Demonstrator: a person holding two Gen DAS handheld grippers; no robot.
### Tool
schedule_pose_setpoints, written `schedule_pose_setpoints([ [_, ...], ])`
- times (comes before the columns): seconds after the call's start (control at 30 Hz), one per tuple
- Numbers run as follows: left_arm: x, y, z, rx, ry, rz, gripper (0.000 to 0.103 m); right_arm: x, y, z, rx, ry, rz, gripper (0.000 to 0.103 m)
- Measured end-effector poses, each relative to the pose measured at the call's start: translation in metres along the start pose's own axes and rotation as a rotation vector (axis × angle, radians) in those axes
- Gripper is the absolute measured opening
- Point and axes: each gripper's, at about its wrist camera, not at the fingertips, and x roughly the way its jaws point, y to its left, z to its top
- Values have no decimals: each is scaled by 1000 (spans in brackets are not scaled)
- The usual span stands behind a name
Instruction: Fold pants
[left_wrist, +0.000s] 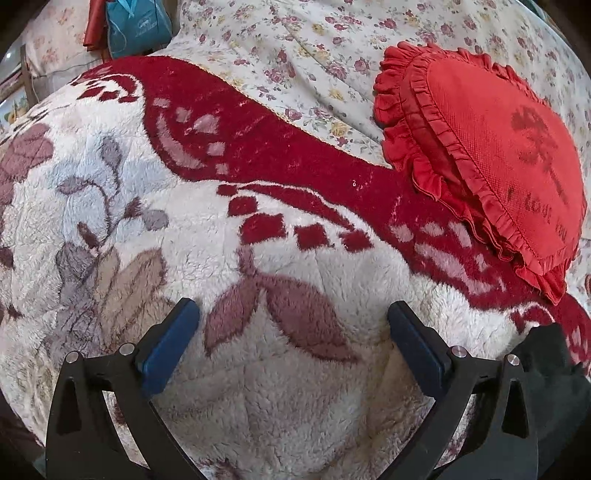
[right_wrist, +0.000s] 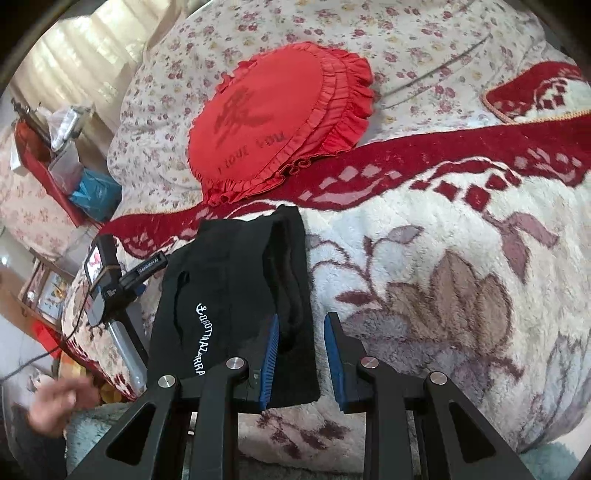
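The black pants (right_wrist: 236, 295) lie folded into a narrow stack on the fleece blanket, with white lettering on the near left part. My right gripper (right_wrist: 301, 332) is open just above the stack's right edge, its left blue pad over the cloth and its right pad over the blanket. My left gripper (left_wrist: 291, 314) is open wide and empty over bare blanket. A corner of the pants (left_wrist: 546, 362) shows at the lower right of the left wrist view. The left gripper's body (right_wrist: 107, 280) appears to the left of the pants in the right wrist view.
A white and red floral fleece blanket (left_wrist: 258, 387) covers the bed (right_wrist: 461, 295). A red frilled heart cushion (left_wrist: 491, 155) lies beyond the pants (right_wrist: 273, 110) on a flowered sheet (left_wrist: 314, 48). A hand (right_wrist: 55, 402) is at the lower left. A blue bag (left_wrist: 136, 26) hangs behind.
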Motion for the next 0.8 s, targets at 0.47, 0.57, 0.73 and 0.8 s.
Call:
schedule_pose_setpoints([
  [0.47, 2, 0, 1, 1, 2, 1, 103, 3, -7, 1, 27, 9, -40, 24],
  [0.57, 2, 0, 1, 2, 1, 1, 103, -7, -18, 3, 77, -26, -56, 24],
  [0.73, 2, 0, 1, 1, 2, 1, 103, -28, -29, 8, 151, -89, -4, 24],
  [0.8, 2, 0, 1, 1, 2, 1, 103, -29, -27, 9, 148, -90, -8, 24],
])
